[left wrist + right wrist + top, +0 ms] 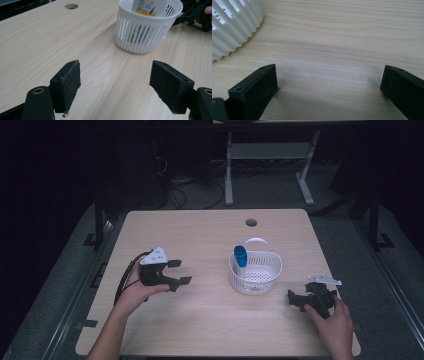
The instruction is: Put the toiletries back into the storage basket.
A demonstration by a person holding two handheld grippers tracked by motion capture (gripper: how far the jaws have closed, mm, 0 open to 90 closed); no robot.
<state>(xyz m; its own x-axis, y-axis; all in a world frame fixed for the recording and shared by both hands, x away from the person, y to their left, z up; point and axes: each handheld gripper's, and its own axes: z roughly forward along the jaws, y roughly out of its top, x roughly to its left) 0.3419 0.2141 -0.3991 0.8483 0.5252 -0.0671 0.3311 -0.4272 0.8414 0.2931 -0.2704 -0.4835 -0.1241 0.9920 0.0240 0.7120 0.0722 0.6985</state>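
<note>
The white basket (255, 272) stands right of centre in the high view on the tabletop (200, 235), a blue-capped tube (240, 256) upright inside at its left wall. The left claw (179, 272) sits centre-left, jaws wide apart, nothing between them — the right claw (295, 300), lower right, likewise gapes over bare wood.

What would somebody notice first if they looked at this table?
Probably the white basket near the middle of the wooden table, with a blue-capped tube standing inside at its left edge. Next, the two black grippers: the left gripper left of the basket and the right gripper to its right, both open and empty.
</note>
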